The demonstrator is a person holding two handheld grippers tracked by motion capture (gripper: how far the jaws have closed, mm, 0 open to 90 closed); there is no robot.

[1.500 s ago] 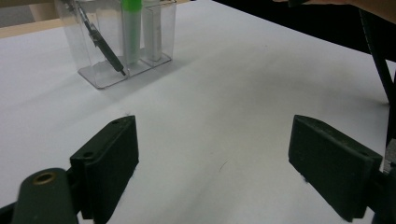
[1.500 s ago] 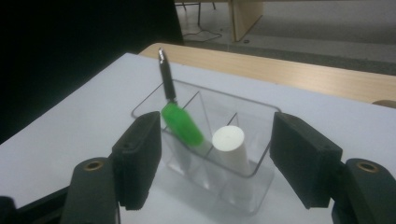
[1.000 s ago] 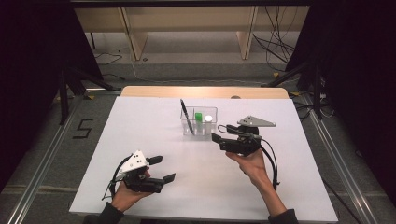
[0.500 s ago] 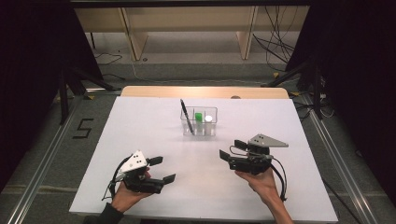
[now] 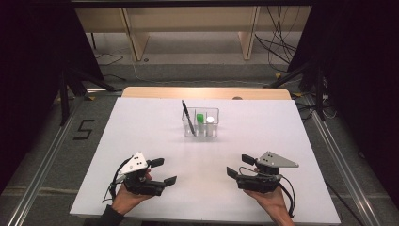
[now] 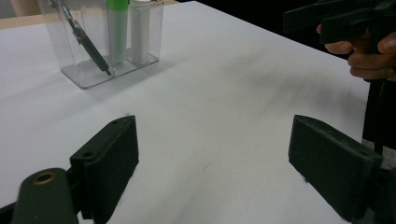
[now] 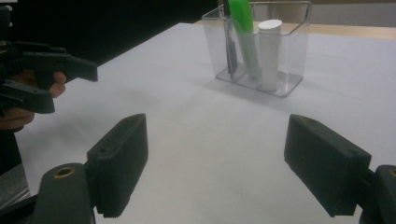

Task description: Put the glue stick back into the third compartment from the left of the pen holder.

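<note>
A black "5" mark (image 5: 83, 129) lies on the floor left of the white table (image 5: 141, 127); wooden shelves (image 5: 188, 28) stand behind it.

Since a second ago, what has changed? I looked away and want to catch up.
The right tool has drawn back from the clear organizer toward the table's near edge and come lower; its jaws have just been opening, with nothing between them. The left tool kept its place, open and empty. The black pen, green marker and white tube stand in the organizer as before.

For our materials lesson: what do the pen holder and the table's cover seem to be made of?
Pen holder: probably clear, glossy plastic; the pens show through its walls. Table cover: a matte white sheet, perhaps paper or laminate; it shows no glare, so the look leaves this open.
</note>
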